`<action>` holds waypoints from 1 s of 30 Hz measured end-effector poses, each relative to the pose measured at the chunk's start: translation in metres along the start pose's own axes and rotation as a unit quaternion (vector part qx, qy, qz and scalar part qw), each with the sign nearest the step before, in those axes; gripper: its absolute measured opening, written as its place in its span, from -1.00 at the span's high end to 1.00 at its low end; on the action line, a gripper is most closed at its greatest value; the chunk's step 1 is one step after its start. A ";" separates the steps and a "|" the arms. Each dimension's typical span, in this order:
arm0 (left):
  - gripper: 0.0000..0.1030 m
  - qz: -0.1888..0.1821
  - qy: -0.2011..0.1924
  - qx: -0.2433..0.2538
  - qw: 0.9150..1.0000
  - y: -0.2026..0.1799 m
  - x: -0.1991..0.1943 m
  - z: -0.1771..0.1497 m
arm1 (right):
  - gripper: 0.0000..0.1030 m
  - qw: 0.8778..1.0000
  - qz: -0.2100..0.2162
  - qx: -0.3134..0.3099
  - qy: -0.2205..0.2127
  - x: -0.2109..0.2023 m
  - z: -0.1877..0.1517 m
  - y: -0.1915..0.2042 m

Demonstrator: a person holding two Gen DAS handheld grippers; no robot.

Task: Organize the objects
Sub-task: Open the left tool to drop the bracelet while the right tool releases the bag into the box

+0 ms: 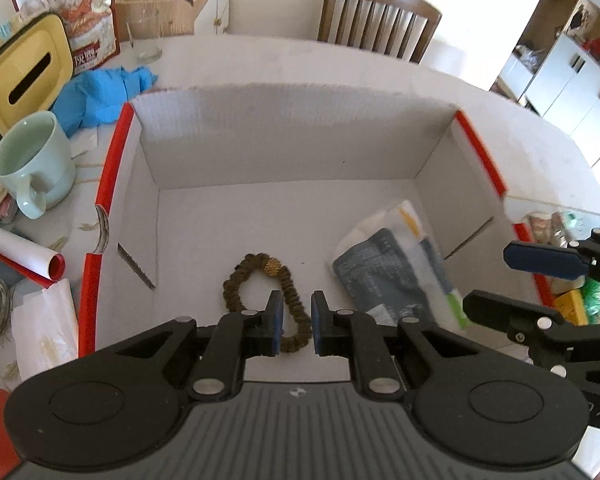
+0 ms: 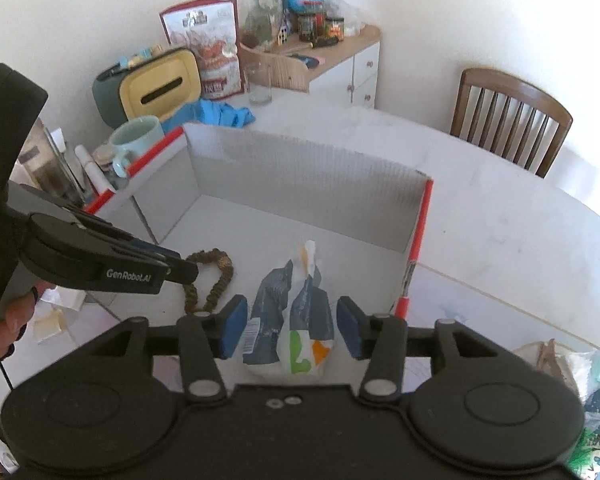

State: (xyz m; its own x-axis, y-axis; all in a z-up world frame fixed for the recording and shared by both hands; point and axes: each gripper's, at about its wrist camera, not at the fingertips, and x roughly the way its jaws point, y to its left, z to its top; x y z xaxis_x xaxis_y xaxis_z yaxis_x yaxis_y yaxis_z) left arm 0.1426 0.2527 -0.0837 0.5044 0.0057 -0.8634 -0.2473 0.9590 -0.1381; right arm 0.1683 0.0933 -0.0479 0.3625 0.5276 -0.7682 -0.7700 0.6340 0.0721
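Brown fabric scrunchie (image 1: 266,300) with a gold bead lies flat on the floor of the white corrugated cardboard box with red-edged flaps (image 1: 284,140), toward the 6 o'clock side in your left wrist view. Your left gripper (image 1: 296,322) hangs over it with its blue pads only narrowly apart; part of the scrunchie loop shows in the gap, and the pads do not press on it. You cannot tell from either view whether the fingertips touch the fabric.

Grey-blue and white crumpled plastic packet (image 2: 290,316) rests on the box floor at 3 o'clock from the scrunchie, apart from it. Your right gripper (image 2: 291,330) is spread moderately wide, one blue pad on each side of the packet, neither pad clamping it.

Outside the box, at 9 to 10 o'clock in the left wrist view, a pale green ceramic mug (image 1: 34,160), a blue crumpled cloth (image 1: 100,94) and a yellow-lidded tissue box (image 1: 26,76) stand on the white table (image 1: 520,128).
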 end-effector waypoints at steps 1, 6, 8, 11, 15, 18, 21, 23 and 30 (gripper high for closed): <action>0.73 -0.001 -0.004 -0.001 1.000 -0.001 -0.003 0.000 | -0.01 1.000 0.000 0.001 -0.004 -0.004 -0.001 -0.001; 0.57 -0.014 -0.026 0.001 1.000 -0.010 -0.021 -0.006 | -0.06 1.000 0.004 0.007 -0.018 -0.023 -0.005 -0.006; 0.55 -0.016 -0.036 0.000 0.999 -0.014 -0.028 -0.008 | -0.08 1.000 0.007 0.008 -0.027 -0.033 -0.008 -0.007; 0.42 -0.018 -0.054 0.003 0.998 -0.023 -0.042 -0.011 | -0.16 0.999 0.011 0.013 -0.041 -0.048 -0.011 -0.012; -0.05 -0.015 -0.081 0.010 0.997 -0.038 -0.060 -0.015 | -0.25 0.998 0.020 0.022 -0.063 -0.071 -0.017 -0.020; -0.17 -0.011 -0.102 0.014 0.995 -0.050 -0.071 -0.018 | -0.32 0.997 0.022 0.023 -0.077 -0.086 -0.022 -0.029; -0.19 -0.014 -0.105 0.010 0.994 -0.063 -0.077 -0.021 | -0.39 0.996 0.024 0.025 -0.087 -0.102 -0.028 -0.041; -0.28 -0.015 -0.107 0.008 0.994 -0.074 -0.080 -0.023 | -0.46 0.995 0.027 0.026 -0.094 -0.114 -0.033 -0.051; -0.61 -0.016 -0.119 0.014 0.993 -0.120 -0.087 -0.031 | -0.64 0.993 0.021 0.029 -0.112 -0.152 -0.054 -0.091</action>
State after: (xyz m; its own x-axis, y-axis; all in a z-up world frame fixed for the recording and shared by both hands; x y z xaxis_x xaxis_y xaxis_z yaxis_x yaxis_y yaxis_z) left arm 0.1026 0.1283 -0.0069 0.6938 0.0381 -0.7192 -0.2061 0.9673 -0.1476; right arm 0.1546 -0.0756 0.0279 0.4439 0.6630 -0.6029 -0.7582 0.6365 0.1417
